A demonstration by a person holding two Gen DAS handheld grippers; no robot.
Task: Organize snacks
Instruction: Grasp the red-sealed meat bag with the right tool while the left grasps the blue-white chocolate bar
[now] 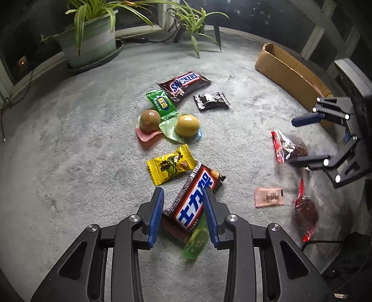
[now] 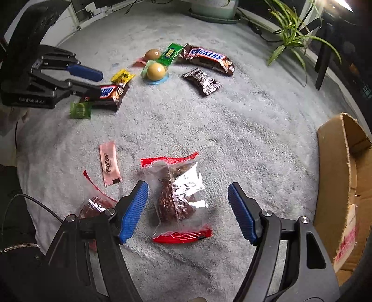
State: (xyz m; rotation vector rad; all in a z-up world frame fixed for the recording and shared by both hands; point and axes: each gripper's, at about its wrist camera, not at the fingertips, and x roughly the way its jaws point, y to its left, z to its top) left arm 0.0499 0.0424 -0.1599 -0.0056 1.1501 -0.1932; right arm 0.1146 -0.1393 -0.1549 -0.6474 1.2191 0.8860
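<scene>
Snacks lie scattered mid-carpet: Snickers bar toward the planter at the far edge, cardboard box along the right edge, two clear-wrapped cakes nearer it

A home room is suggested: grey carpet is laid across the floor, potted plants are set beside a window, cables are trailed along the sill, and a cardboard box is left nearby.

Bare carpet lies open between the snack cluster and the cardboard box at its right edge.
</scene>
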